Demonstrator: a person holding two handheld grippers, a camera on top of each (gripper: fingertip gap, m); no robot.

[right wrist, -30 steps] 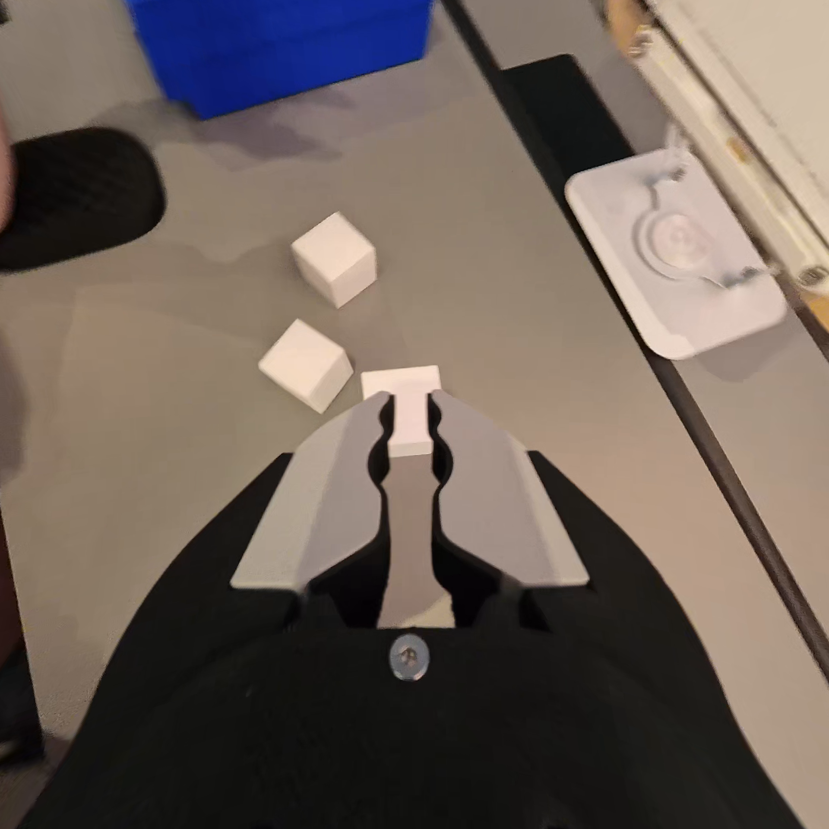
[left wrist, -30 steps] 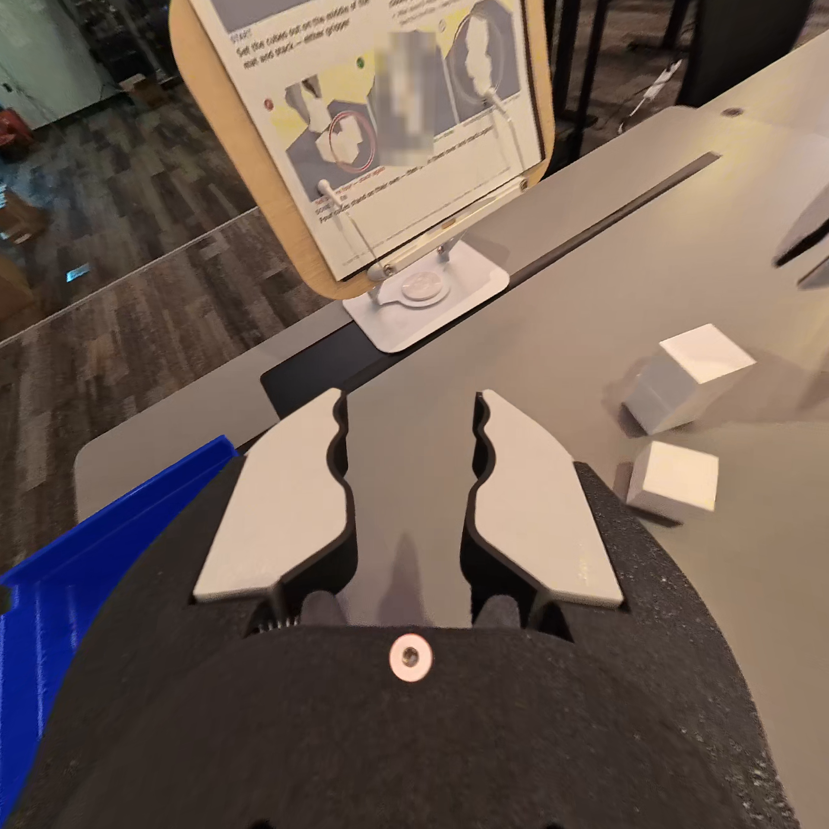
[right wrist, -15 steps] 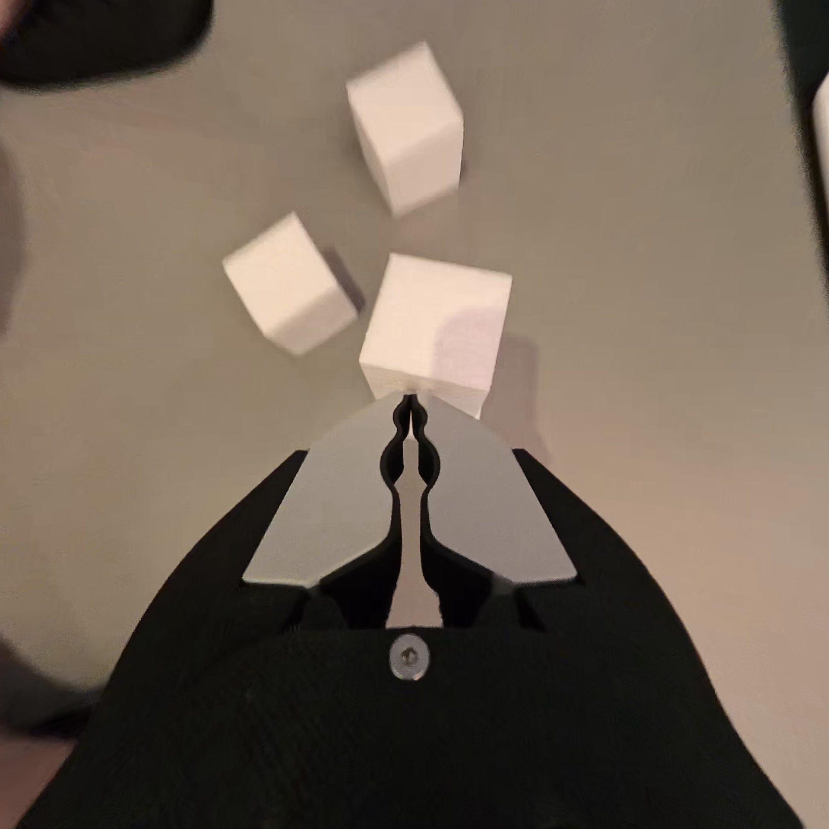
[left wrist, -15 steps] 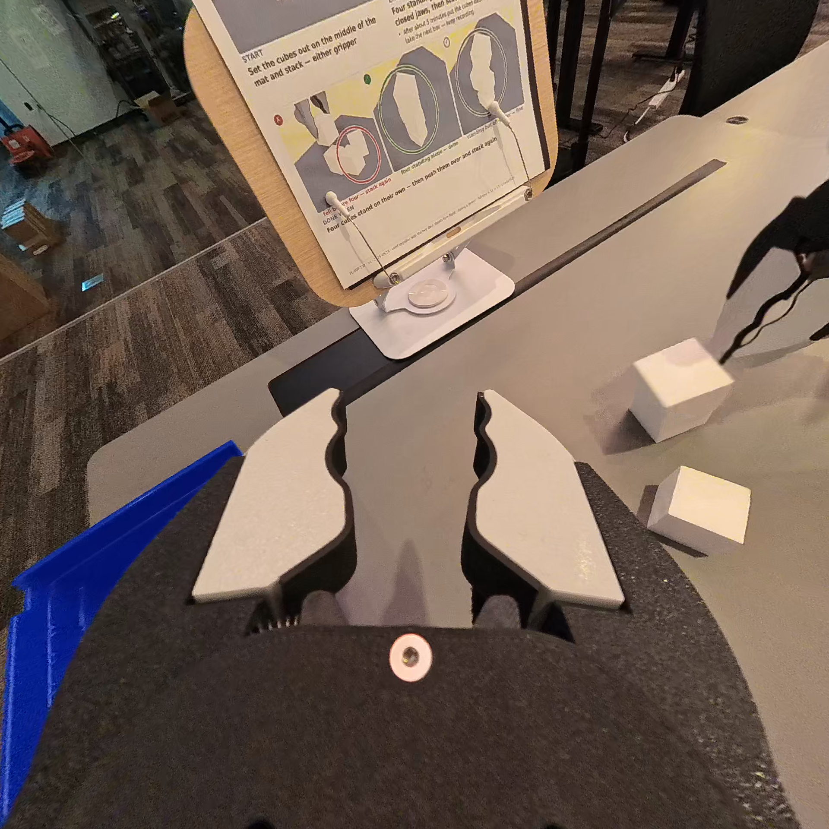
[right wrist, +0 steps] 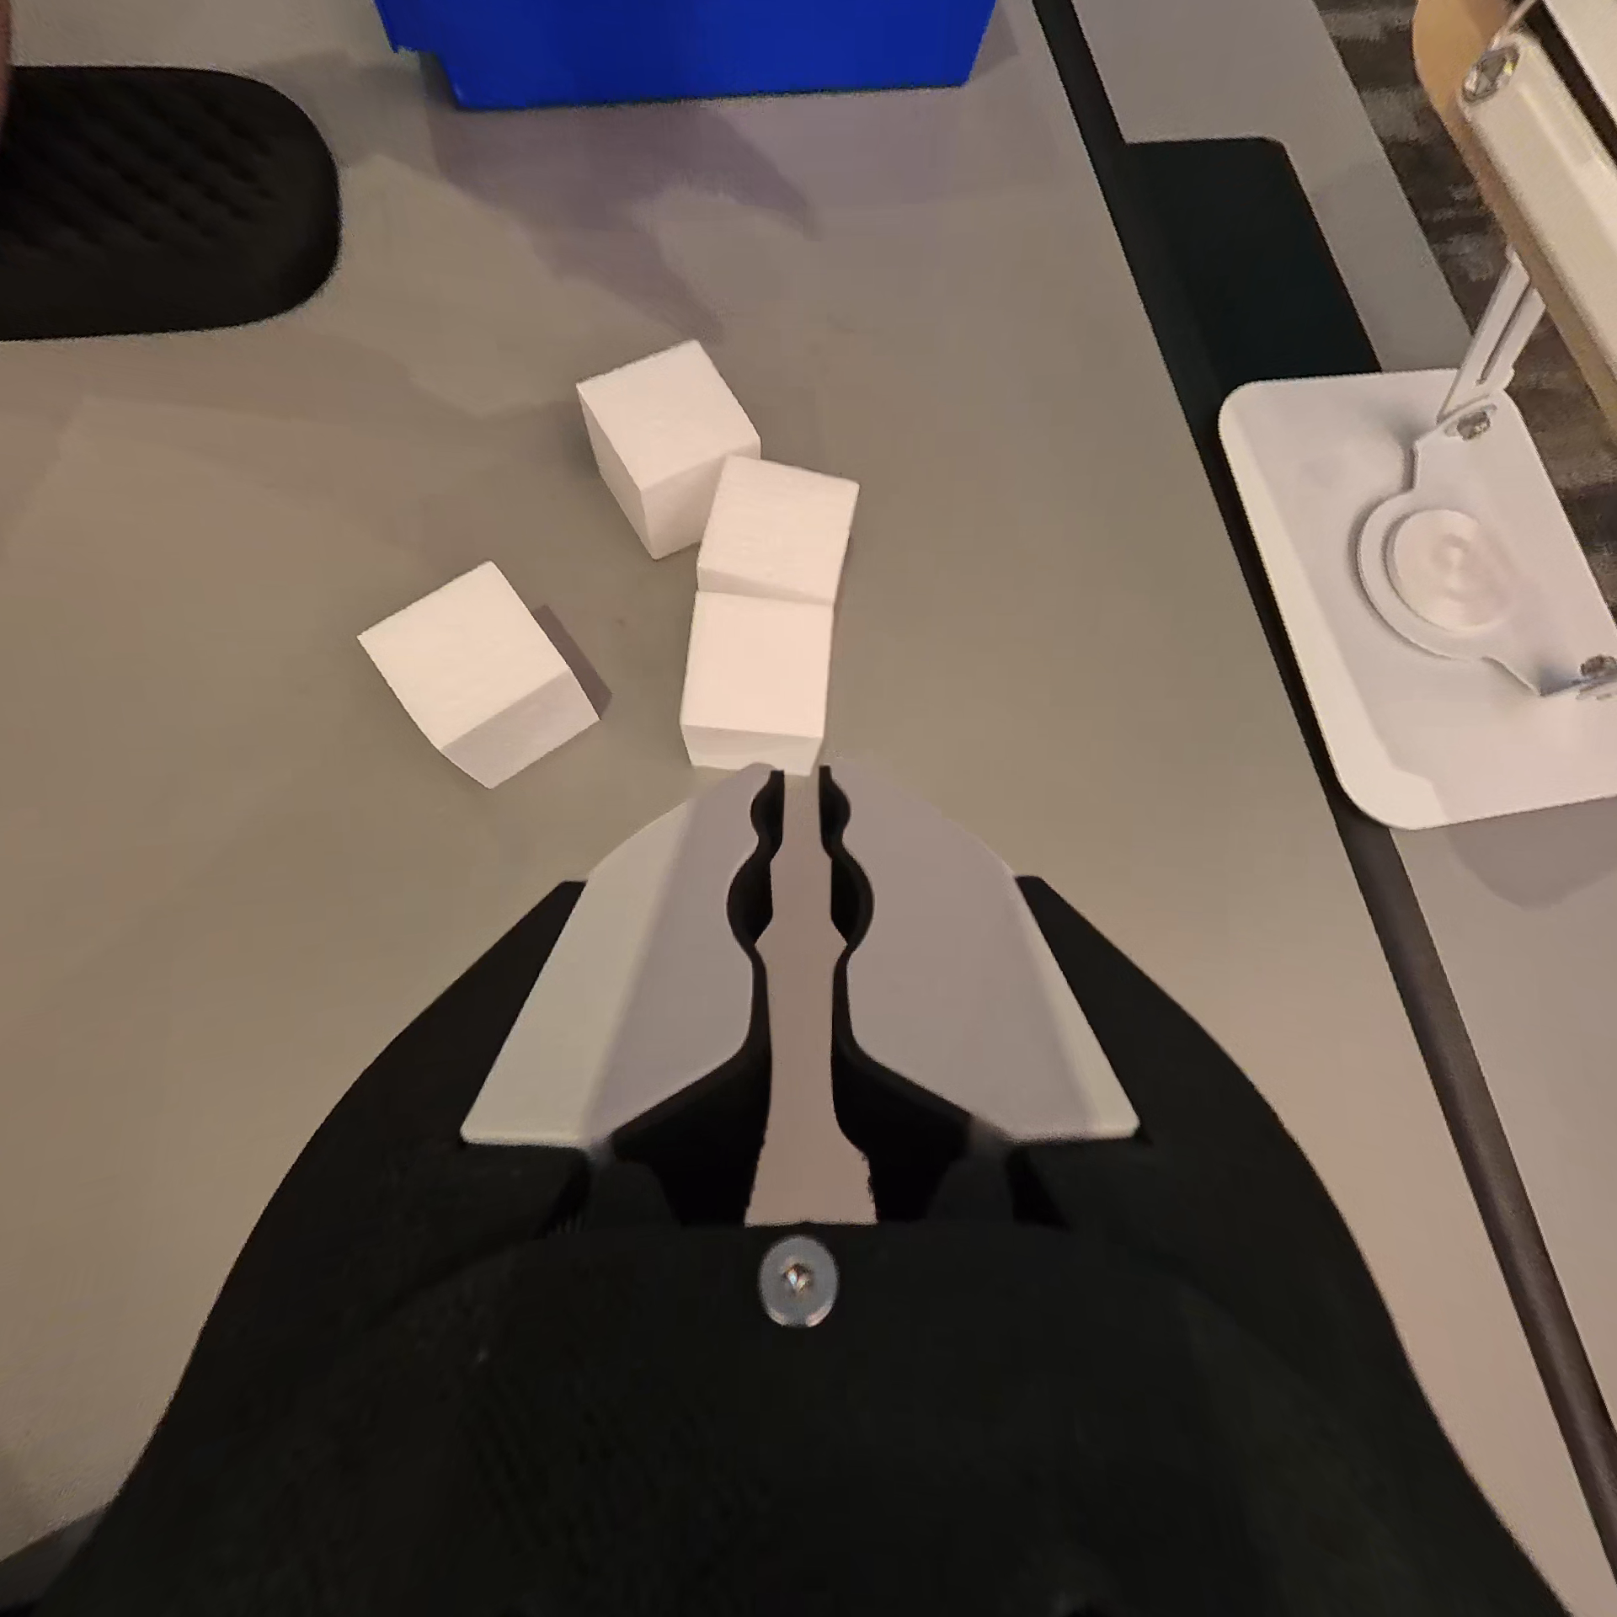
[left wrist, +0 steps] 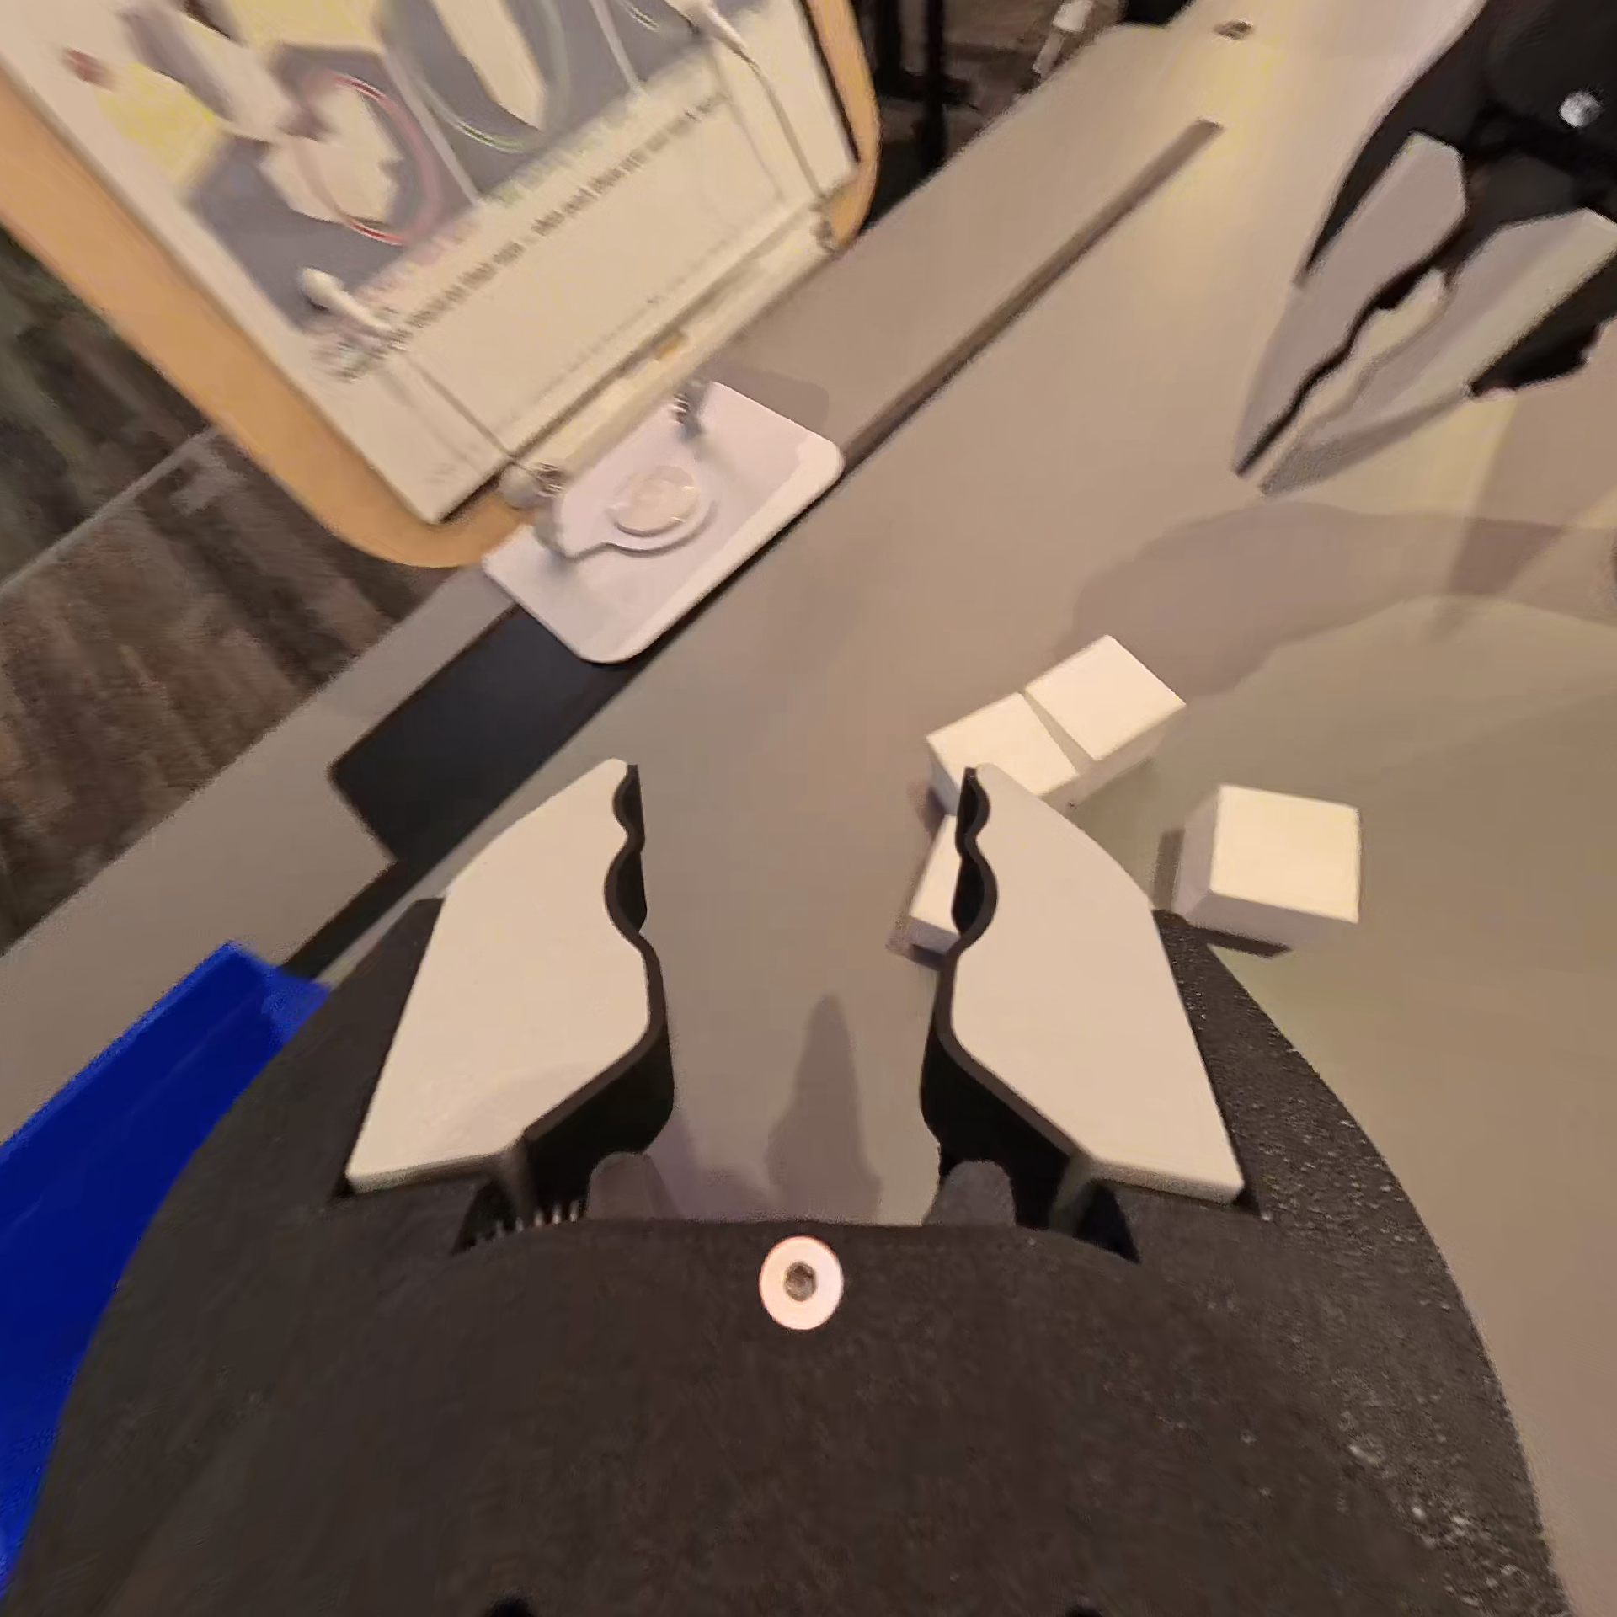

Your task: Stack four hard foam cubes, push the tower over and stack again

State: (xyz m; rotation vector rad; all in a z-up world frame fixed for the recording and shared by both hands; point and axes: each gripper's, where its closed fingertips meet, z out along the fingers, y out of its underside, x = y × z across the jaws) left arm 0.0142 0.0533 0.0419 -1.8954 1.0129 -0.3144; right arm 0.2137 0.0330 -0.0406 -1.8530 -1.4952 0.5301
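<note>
Four white cubes lay loose on the grey table (right wrist: 962, 367), none stacked. In the right wrist view, the near cube (right wrist: 757, 678) and the middle cube (right wrist: 779, 525) touched end to end, the far cube (right wrist: 665, 437) sat just behind them toward the blue bin (right wrist: 700, 44), and the side cube (right wrist: 477, 669) lay apart to the left. The right gripper (right wrist: 796, 772) was above the table just short of the near cube, its fingers nearly together with a narrow gap, gripping nothing. The left gripper (left wrist: 796, 774) had its fingers wide apart and empty over bare table; the cubes lay to its right, one partly hidden behind its right finger (left wrist: 1076, 980). A white stand (right wrist: 1400, 612) carrying an instruction board (left wrist: 437, 219) stood at the table edge
</note>
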